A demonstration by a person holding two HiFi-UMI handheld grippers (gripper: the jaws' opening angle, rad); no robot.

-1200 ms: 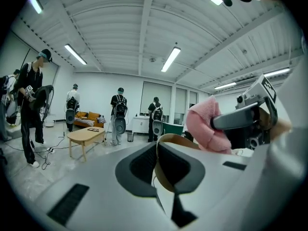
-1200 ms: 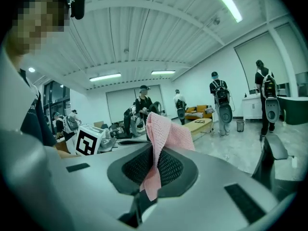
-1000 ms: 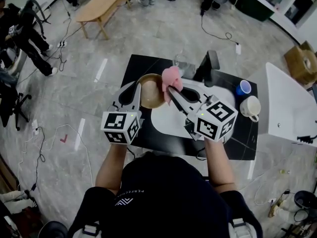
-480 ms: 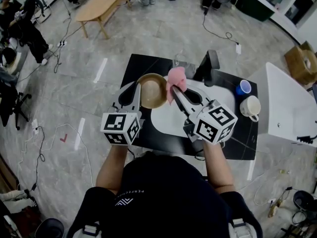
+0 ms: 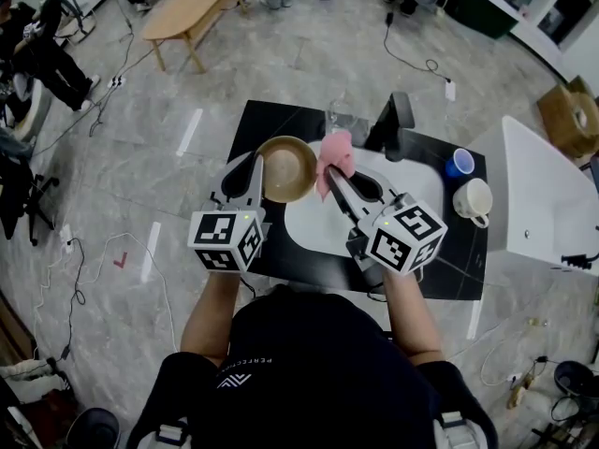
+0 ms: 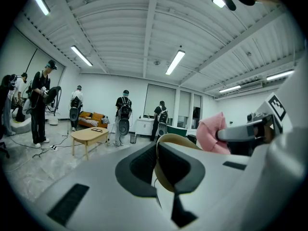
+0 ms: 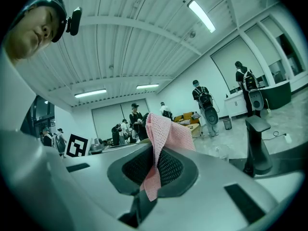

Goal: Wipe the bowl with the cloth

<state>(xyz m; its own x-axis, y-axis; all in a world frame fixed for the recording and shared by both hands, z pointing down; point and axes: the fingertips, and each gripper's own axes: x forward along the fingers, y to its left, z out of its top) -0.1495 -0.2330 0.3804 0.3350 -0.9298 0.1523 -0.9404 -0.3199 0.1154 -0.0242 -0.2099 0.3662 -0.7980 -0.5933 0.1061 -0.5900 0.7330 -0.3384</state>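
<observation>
Two grippers: we hold the left gripper (image 5: 256, 165) at 9 o'clock of the right gripper (image 5: 328, 170), both over the black worktop (image 5: 255, 127).
Bowl: the tan bowl (image 5: 288, 168) has its rim pinched tight in our left gripper.
Cloth: the pink cloth (image 5: 335, 155) is clamped in our right gripper, bunched just beside the bowl's 3 o'clock rim.
Aside: a blue cup (image 5: 459, 165) and a white mug (image 5: 473, 201) stand at the worktop's 3 o'clock side.

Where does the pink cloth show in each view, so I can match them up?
Head view: pink cloth at centre, in the right claw, beside the bowl.
Left gripper view: right of centre, beyond the bowl.
Right gripper view: centre, pinched between the jaws.
Shared landmark: the low wooden table on the floor behind.
</observation>
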